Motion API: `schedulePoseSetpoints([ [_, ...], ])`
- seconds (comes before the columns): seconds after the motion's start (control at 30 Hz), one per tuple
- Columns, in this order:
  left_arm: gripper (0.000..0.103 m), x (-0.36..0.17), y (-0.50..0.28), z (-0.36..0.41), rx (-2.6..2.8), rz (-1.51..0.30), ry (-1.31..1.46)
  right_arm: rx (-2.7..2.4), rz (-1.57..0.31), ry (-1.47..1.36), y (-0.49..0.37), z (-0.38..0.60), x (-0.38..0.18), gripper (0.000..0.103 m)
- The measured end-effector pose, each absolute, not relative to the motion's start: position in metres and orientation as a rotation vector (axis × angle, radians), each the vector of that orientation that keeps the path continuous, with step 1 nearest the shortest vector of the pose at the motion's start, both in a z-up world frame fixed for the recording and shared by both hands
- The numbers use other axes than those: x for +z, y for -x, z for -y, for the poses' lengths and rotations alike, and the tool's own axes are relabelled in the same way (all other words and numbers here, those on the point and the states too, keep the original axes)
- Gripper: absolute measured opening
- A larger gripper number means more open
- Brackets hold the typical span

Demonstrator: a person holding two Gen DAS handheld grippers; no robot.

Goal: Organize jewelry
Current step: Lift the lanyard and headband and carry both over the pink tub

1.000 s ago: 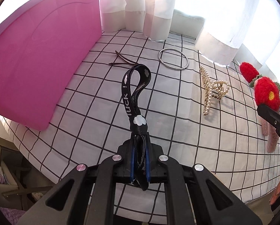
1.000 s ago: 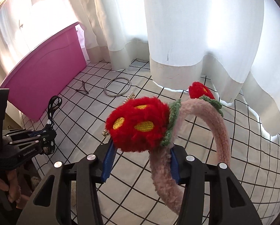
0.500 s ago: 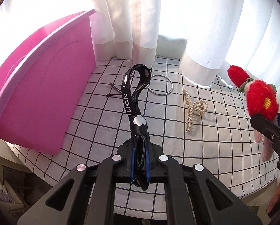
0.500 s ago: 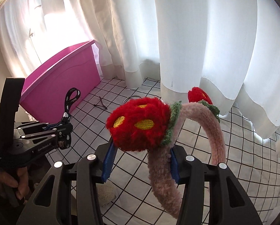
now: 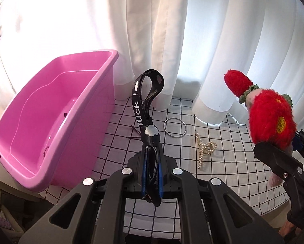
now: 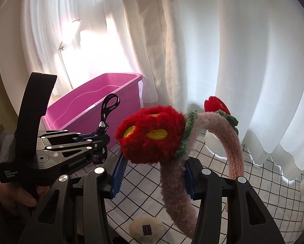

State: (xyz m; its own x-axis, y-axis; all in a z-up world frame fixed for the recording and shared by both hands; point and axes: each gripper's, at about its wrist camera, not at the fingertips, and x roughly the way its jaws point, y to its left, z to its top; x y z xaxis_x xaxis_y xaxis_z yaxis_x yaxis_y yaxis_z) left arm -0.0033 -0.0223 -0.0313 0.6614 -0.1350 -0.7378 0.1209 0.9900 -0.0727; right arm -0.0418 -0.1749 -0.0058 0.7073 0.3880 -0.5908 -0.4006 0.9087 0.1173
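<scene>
Your left gripper (image 5: 151, 180) clamped on black strap (image 5: 146, 109); right gripper (image 6: 153, 178) pinching fuzzy flower headband (image 6: 192, 146); both lifted off checked cloth (image 5: 223, 168) since a second ago; pink bin (image 5: 56, 109) interior now visible far left; likely drop next; ring (image 5: 175, 127), pearl clip (image 5: 204, 149) remain on cloth.

Left gripper (image 5: 151, 178) clamped — right gripper (image 6: 153, 174) gripping

Ahead of your claws, white curtains (image 5: 223, 40) glow with daylight behind the bench (image 5: 223, 162) in its black-gridded white cloth.
</scene>
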Motion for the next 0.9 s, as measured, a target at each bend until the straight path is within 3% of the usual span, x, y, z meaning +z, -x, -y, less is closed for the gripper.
schedulePoseSetpoints([
  [0.43,0.009,0.039,-0.024,-0.098,0.005,-0.682,0.06,0.662,-0.48,0.167,-0.015,0.053,0.069,0.047],
  [0.9,0.009,-0.006,-0.065,-0.211,0.133,-0.805,0.122,0.808,-0.558,0.357,-0.098,-0.087,0.046,0.047],
])
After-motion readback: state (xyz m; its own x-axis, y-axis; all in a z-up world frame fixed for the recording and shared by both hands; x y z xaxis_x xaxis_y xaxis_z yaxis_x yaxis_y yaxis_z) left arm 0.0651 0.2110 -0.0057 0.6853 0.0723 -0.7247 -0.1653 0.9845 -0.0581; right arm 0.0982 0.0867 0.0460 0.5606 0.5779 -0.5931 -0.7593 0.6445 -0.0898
